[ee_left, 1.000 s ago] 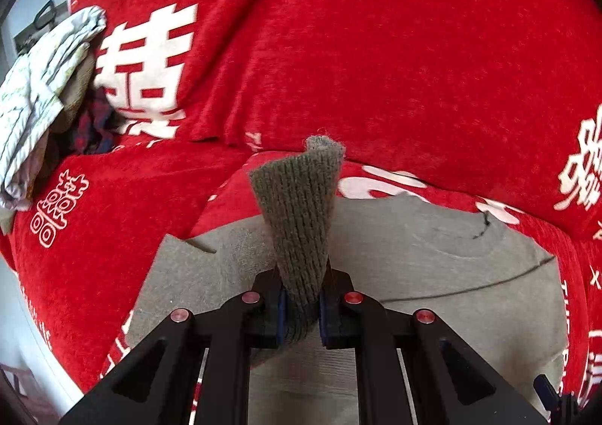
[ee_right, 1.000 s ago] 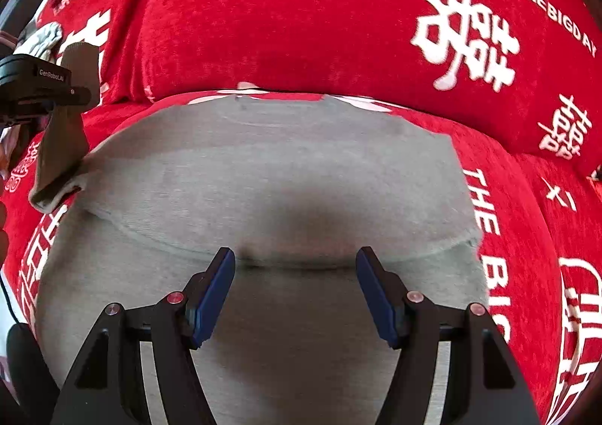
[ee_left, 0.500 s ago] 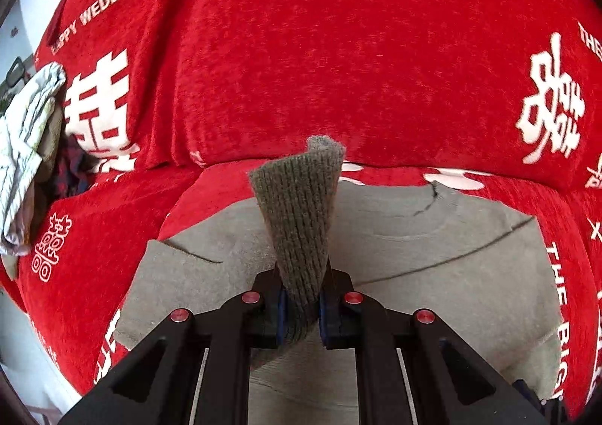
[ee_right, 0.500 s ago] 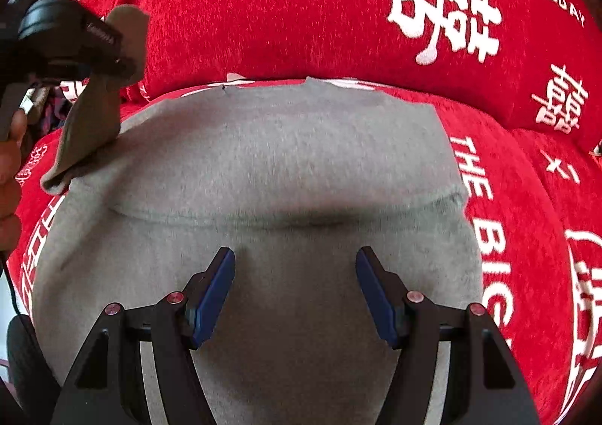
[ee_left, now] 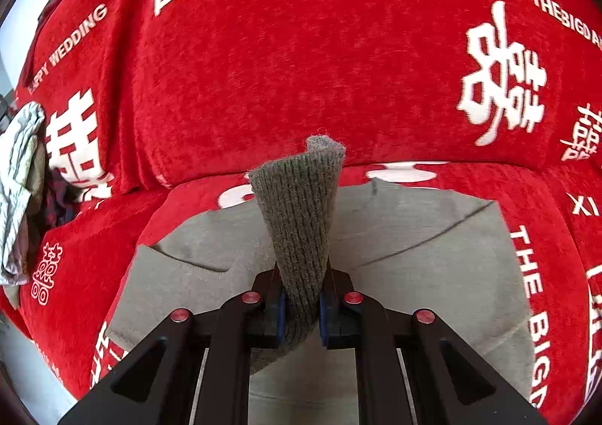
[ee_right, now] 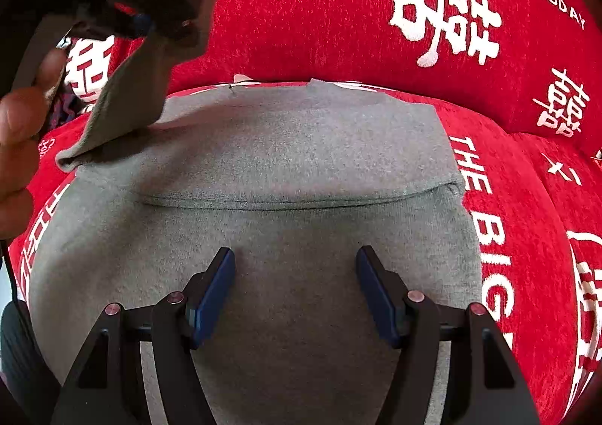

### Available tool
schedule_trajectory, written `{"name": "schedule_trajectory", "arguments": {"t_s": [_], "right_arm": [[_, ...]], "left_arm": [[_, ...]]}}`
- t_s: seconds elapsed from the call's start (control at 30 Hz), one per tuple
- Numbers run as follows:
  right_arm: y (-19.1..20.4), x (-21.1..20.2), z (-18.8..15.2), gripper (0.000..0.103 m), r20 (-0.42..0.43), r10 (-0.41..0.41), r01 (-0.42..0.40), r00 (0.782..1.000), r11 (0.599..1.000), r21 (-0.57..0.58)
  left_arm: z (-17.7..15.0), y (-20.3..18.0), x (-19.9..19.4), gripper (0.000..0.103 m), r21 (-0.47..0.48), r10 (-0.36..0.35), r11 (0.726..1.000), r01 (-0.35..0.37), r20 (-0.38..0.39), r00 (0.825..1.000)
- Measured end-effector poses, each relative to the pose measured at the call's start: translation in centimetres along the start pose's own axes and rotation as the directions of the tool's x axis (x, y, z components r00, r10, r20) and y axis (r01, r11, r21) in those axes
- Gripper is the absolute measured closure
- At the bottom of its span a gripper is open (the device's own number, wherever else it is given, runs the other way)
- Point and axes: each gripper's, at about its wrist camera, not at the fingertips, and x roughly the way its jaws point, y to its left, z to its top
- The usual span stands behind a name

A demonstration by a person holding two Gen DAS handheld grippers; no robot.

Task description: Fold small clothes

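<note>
a grey knitted sweater (ee_right: 286, 146) lies spread flat on a red plush sofa cover printed with white wedding characters and english words (ee_left: 301, 60), its top part folded down so a straight folded edge runs across the middle of the garment. the left gripper (ee_left: 301, 308) — black, with blue pads — is clamped tight on the ribbed grey cuff of the sweater's sleeve (ee_left: 299, 222), which stands up from between its jaws in a curled strip. in the right wrist view that sleeve (ee_right: 124, 101) rises from the sweater's left edge, lifted off the cushion, with the left gripper a dark blur near the upper left corner and part of a person's hand (ee_right: 22, 128) at the left edge. the right gripper (ee_right: 295, 287) hovers over the lower half of the sweater, jaws spread wide with nothing between them. a crumpled pale patterned cloth (ee_left: 19, 176) sits at the far left of the sofa.
</note>
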Motion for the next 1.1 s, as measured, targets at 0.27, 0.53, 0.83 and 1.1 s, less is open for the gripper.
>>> {"name": "schedule_trajectory", "arguments": {"t_s": [0.27,0.53,0.83,1.1], "right_arm": [[-0.1,-0.6,-0.9,0.033,0.025,0.010,-0.009,1.000,1.000,-0.019],[-0.7,-1.0,-1.3,0.033,0.044,0.037,-0.036,0.998,0.999,-0.006],[-1.4,-1.4,-1.8,0.033,0.061,0.076,-0.077,0.995,0.997,0.005],[-1.3,-1.4,-2.0,0.032,0.067,0.074,-0.074,0.995,0.997,-0.004]], "left_arm": [[0.2,-3.5,-1.1,0.089,0.062,-0.030,0.998,0.029,0.016,0.999],[-0.4,-7.2,-2.1,0.089,0.137,-0.059,0.989,0.055,0.023,0.998],[-0.5,-10.0,-1.2,0.089,0.203,-0.082,0.976,0.082,-0.009,0.997],[-1.3,-9.9,0.7,0.089,0.162,-0.234,0.955,0.247,-0.095,0.968]]}}
